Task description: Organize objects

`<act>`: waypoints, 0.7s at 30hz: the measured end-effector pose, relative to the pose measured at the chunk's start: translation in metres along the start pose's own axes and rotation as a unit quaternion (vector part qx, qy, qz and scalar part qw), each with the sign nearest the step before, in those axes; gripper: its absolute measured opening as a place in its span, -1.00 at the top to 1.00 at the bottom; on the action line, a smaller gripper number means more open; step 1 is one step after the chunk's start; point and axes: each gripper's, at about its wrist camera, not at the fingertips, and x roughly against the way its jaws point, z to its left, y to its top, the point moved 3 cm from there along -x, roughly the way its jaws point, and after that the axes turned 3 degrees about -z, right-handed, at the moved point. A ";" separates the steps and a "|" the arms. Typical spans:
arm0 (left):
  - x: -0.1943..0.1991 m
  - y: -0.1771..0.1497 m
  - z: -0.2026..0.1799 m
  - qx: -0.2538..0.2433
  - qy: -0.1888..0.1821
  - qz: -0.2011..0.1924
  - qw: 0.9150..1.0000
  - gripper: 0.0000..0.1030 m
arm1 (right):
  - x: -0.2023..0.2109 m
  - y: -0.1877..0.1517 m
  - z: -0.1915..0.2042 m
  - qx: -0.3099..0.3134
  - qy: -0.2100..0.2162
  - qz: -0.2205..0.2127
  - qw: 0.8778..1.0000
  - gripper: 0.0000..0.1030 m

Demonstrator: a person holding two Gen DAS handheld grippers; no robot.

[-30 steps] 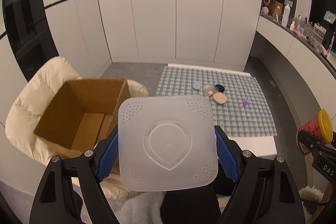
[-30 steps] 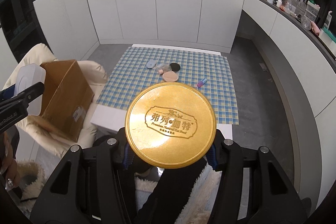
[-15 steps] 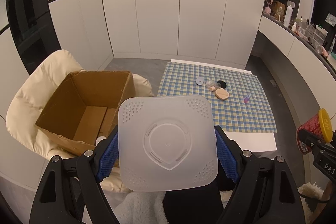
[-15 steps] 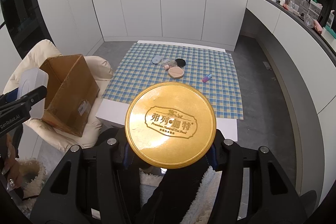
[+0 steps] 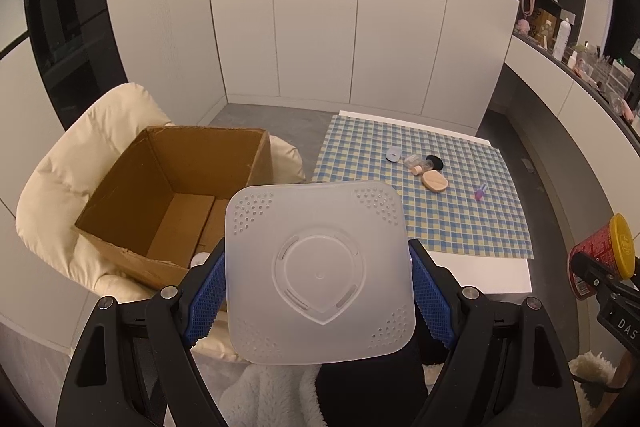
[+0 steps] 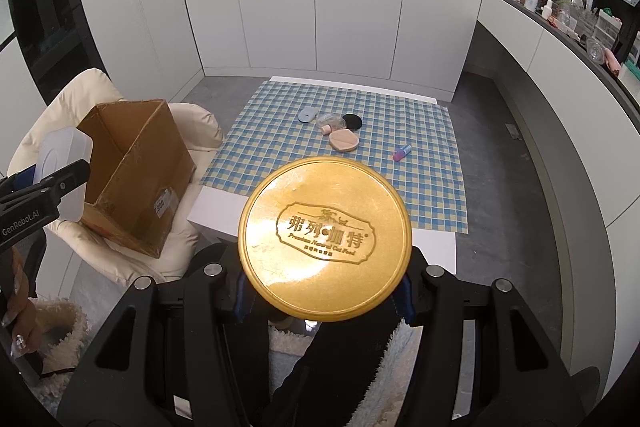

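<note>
My left gripper [image 5: 318,291] is shut on a square translucent white plastic container [image 5: 318,271], its blue pads pressing both sides. That container shows at the left edge of the right wrist view [image 6: 66,171]. My right gripper [image 6: 324,291] is shut on a red can with a gold lid [image 6: 325,237]; the can [image 5: 600,255] also shows at the right edge of the left wrist view. An open cardboard box [image 5: 176,195] rests on a cream padded chair [image 5: 64,187], just beyond and left of the held container. A small white item lies in the box's near corner.
A low white table [image 6: 432,247] with a blue checked cloth [image 6: 420,155] carries a blue disc, a clear jar, a black puff, a beige sponge [image 6: 343,141] and a small pink bottle [image 6: 401,151]. A cluttered counter [image 6: 568,23] runs along the right wall. White cabinets stand behind.
Both views have drawn back a little: the box, chair and table sit farther from the grippers, and more of the box's inside shows. Both grips are unchanged.
</note>
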 end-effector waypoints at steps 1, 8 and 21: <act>0.001 0.000 0.002 0.002 0.003 -0.001 1.000 -0.63 | 0.000 0.000 0.002 0.002 0.002 0.000 1.000 -0.09; 0.002 -0.006 0.024 0.020 0.020 0.004 1.000 -0.63 | -0.007 0.005 0.024 0.026 0.020 0.003 0.999 -0.09; 0.017 -0.025 0.089 0.078 0.077 0.009 0.994 -0.63 | -0.021 0.012 0.096 0.092 0.080 0.008 0.993 -0.09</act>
